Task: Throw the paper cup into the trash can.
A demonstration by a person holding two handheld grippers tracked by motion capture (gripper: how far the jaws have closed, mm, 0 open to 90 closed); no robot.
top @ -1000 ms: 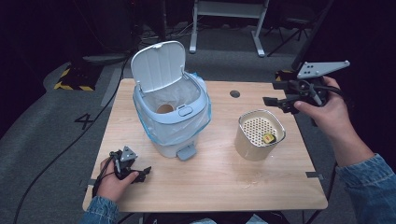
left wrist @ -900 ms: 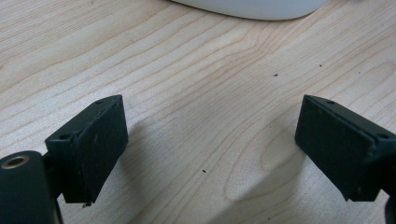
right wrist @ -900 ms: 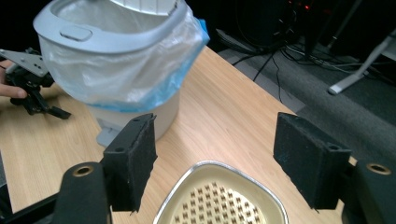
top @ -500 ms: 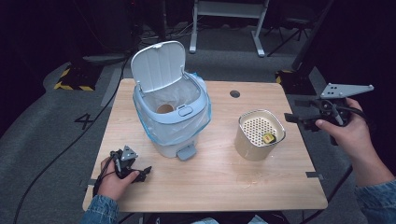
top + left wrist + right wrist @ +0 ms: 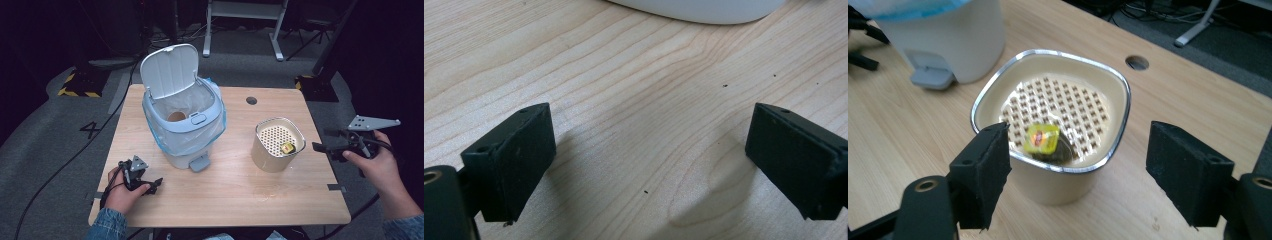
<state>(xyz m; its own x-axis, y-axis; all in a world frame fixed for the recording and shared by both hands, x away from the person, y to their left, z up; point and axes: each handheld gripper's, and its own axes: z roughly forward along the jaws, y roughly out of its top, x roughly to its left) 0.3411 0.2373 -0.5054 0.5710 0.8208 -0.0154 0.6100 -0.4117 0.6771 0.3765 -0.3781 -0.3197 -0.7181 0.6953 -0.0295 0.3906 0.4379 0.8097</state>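
Note:
A white and blue pedal bin stands on the left half of the wooden table, lid up, with a liner bag inside. To its right sits a cream container with a perforated insert, and a tea bag with a yellow tag lies in it. My left gripper rests open on the table near the front left, its fingers spread over bare wood. My right gripper hangs open just off the table's right edge. It points at the container and the tea bag, with nothing held.
The bin's grey pedal sticks out toward the front. A round cable hole lies at the back of the table. A white stand's legs and dark floor lie beyond the far edge. The bin's base is close ahead of the left gripper.
My right gripper has moved from above the back right corner down and nearer, past the table's right edge, now facing the container. The left gripper has stayed put.

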